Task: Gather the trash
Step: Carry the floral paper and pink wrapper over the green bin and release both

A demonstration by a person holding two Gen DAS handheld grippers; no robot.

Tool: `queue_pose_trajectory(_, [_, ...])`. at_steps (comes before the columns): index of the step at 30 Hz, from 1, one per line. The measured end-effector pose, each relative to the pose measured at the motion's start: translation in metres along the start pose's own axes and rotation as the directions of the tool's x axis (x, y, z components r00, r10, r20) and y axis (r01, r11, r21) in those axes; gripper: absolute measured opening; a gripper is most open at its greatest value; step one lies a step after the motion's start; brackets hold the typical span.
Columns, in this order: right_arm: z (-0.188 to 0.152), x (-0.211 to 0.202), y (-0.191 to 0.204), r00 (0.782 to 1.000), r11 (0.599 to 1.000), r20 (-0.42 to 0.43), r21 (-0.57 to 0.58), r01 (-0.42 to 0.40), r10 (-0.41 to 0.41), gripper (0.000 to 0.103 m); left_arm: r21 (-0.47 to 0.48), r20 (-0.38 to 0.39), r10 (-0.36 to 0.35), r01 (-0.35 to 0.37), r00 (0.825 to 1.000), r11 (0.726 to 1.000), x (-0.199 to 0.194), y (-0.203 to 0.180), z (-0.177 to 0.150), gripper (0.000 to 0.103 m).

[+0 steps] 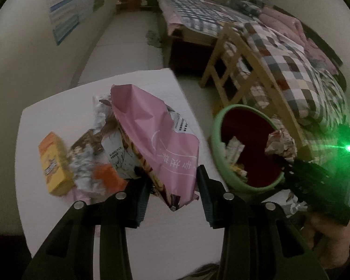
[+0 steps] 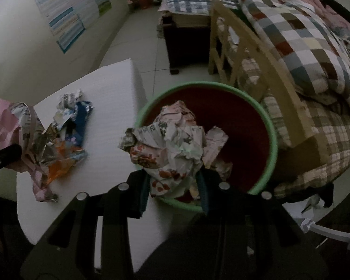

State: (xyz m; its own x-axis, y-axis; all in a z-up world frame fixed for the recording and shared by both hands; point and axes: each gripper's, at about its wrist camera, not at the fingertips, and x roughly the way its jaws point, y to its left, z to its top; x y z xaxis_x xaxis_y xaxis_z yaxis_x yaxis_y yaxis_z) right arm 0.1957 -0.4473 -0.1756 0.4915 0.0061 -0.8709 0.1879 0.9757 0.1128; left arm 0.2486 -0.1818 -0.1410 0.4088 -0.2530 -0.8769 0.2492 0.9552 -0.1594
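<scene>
Left claw (image 1: 173, 194) grips pink bag (image 1: 156, 126), its print unreadable; right claw (image 2: 175, 186) grips crumpled wrapper (image 2: 172, 144)

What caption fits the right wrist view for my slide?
Right claw holds crumpled paper over the green-rimmed bin, more wrappers waiting on the white table.

free: bin (image 2: 271, 140) mouth – wide | blocked: wrapper heap (image 1: 86, 163) on table (image 1: 151, 233) left
</scene>
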Motion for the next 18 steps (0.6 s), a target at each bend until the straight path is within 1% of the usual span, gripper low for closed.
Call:
queue_pose_trajectory(4, [0.000, 0.001, -0.026, 1.000, 0.999, 0.000, 0.036, 0.015, -0.015, 0.035, 0.029, -0.013, -0.034, 0.035, 0.999, 0.999, 0.008, -0.025, 0.006, 0.036])
queue_pose_trajectory(6, [0.000, 0.003, -0.037, 1.000, 0.998, -0.002, 0.051, 0.022, -0.022, 0.035, 0.044, -0.022, -0.062, 0.063, 0.998, 0.997, 0.014, -0.038, 0.008, 0.036])
queue_pose_trajectory(10, [0.000, 0.007, -0.059, 0.999, 0.996, -0.009, 0.079, 0.035, -0.035, 0.035, 0.066, -0.044, -0.087, 0.089, 0.995, 0.994, 0.028, -0.058, 0.016, 0.036])
queue_pose_trajectory(18, [0.007, 0.026, -0.088, 0.998, 0.993, -0.032, 0.107, 0.052, -0.049, 0.035, 0.120, -0.100, -0.125, 0.137, 0.987, 0.983, 0.066, -0.104, 0.029, 0.036])
